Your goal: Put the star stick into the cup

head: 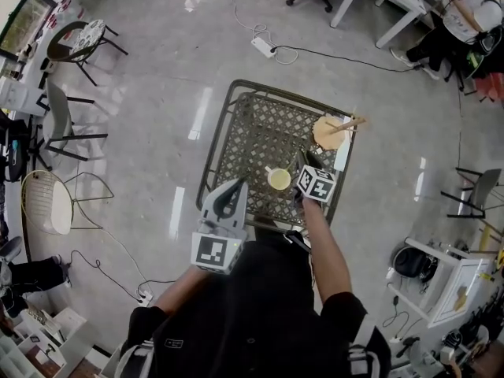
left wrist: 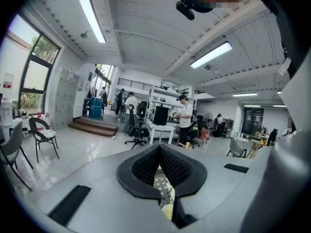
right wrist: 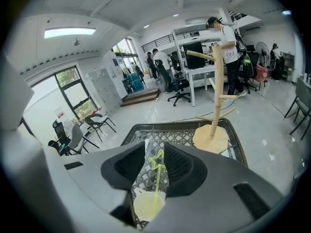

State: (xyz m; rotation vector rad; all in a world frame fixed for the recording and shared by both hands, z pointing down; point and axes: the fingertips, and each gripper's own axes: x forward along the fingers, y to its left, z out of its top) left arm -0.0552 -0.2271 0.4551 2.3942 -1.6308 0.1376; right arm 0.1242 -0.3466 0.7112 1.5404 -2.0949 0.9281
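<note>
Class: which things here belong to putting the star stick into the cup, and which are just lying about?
In the job: thin yellow-green star stick; pale yellow round cup; right gripper.
Lying about: wooden pegged stand on round base; white power strip on the floor.

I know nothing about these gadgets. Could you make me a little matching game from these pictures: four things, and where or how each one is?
1 star stick
2 cup
3 wooden stand
4 left hand-held gripper

A pale yellow, on the mesh table
B jaws together, nothing held
C standing in the cup, between the right hand-held gripper's open jaws
D table's far right corner

Pairs: 1-C, 2-A, 3-D, 4-B
</note>
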